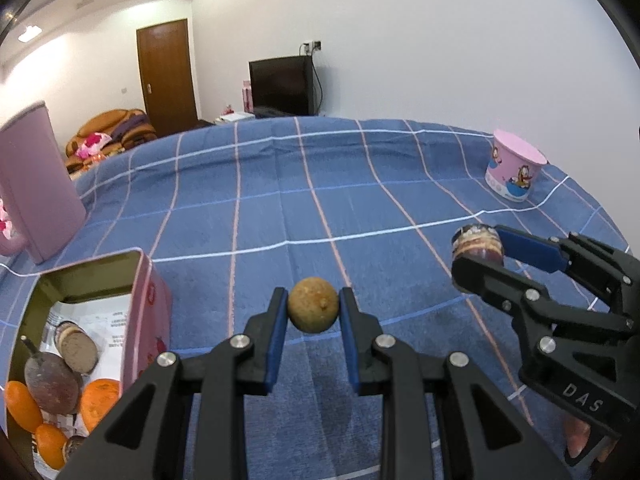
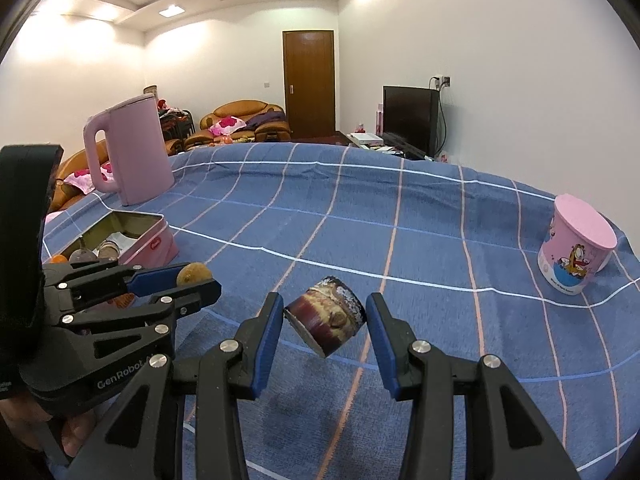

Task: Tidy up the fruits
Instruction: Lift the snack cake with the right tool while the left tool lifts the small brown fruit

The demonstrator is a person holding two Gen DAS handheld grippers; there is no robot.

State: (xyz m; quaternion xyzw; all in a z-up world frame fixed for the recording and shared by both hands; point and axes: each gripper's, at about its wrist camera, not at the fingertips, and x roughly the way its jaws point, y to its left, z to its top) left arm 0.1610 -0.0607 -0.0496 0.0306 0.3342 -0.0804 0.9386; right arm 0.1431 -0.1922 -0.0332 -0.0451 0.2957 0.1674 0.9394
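My left claw [image 1: 313, 312] is clamped on a small round brownish-yellow fruit [image 1: 313, 309], both blue pads pressed to its sides, fruit lifted off the blue checked cloth [image 1: 280, 200] on the bench. My right claw [image 2: 325, 326] grips a short cylindrical snack pack [image 2: 326, 326], brown print with white speckles, tilted between the pads and clear of the cloth. In the left wrist view the right claw [image 1: 480, 256] sits off to the right with the pack [image 1: 477, 242] at its tips; in the right wrist view the left claw [image 2: 196, 280] is at left with the fruit [image 2: 194, 274] showing at its end. Open pink tin [image 1: 146, 300] just left of my left claw, holding oranges [image 1: 100, 402], a dark purple fruit [image 1: 52, 382], round snack packs [image 1: 76, 346]. Pink kettle [image 2: 134, 150] behind the tin, near the cloth's far left edge. Pink cartoon cup [image 2: 576, 248] stands well apart at far right
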